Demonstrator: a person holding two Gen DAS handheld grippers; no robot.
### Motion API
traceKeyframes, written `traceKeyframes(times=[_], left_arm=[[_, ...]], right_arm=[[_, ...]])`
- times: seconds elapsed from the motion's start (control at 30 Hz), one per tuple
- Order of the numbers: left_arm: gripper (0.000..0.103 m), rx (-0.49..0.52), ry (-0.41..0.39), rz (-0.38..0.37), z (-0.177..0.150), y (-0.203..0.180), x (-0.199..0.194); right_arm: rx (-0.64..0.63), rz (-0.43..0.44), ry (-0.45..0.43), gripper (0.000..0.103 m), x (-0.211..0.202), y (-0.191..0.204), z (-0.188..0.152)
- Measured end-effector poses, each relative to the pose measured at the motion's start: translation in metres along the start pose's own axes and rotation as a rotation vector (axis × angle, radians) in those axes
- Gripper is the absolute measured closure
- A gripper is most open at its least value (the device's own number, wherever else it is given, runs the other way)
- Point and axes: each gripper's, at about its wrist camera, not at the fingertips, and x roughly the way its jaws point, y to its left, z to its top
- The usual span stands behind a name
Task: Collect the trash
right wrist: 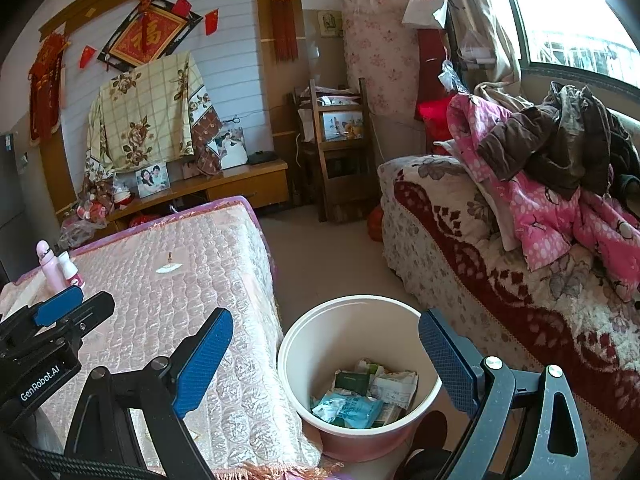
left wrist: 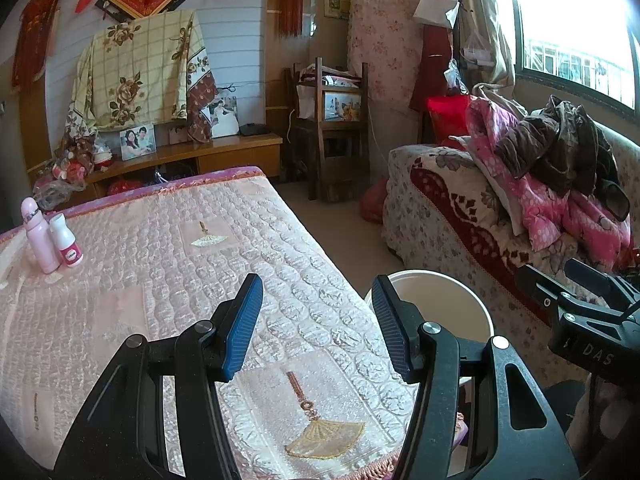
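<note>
Both grippers hover empty beside the bin.

The left gripper [left wrist: 316, 328] and right gripper [right wrist: 326, 360] stand released, nothing between the jaws. Low in the right wrist frame, the bin [right wrist: 304, 336] holds crumpled wrappers [right wrist: 360, 396], just beside the table [right wrist: 160, 300].

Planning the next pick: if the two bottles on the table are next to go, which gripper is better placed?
Probably left. The bottles stand at the table's far left; the left gripper is open over the table, while the right gripper, also empty, is over the bin.
</note>
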Motion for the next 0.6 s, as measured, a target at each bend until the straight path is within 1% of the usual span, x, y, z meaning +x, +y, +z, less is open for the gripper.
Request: traceKeyframes(times=[0.6], left_arm=[[0.048, -0.004, 0.013, -0.01, -0.0035, -0.0067, 0.0042]], right_arm=[[-0.001, -0.012, 0.016, 0.01, 0.0065, -0.0075, -0.0045]])
